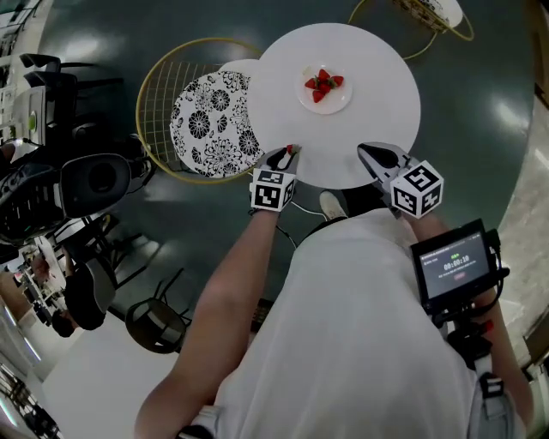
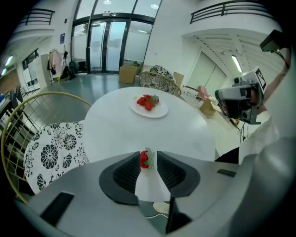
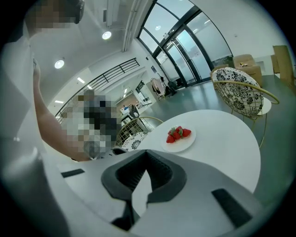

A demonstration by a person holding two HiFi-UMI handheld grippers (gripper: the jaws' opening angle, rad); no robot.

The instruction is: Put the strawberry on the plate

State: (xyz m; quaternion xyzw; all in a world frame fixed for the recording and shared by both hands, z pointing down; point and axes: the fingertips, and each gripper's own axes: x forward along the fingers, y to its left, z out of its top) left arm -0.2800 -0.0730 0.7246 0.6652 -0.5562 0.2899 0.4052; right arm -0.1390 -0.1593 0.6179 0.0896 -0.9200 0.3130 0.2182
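Observation:
A red strawberry (image 2: 144,159) with a green leaf sits between the jaws of my left gripper (image 2: 149,159), close to the left pad with a slit of room on the right. In the head view this gripper (image 1: 290,152) is at the near edge of the round white table (image 1: 369,111), the strawberry (image 1: 292,148) at its tip. A white plate (image 1: 336,105) with several strawberries (image 1: 322,84) stands further back on the table. My right gripper (image 1: 367,153) hovers at the near edge to the right, jaws together and nothing in them.
A gold wire chair with a black-and-white floral cushion (image 1: 214,120) stands against the table's left side. Another such chair (image 1: 429,13) is at the far right. Camera gear (image 1: 94,180) stands on the floor at the left.

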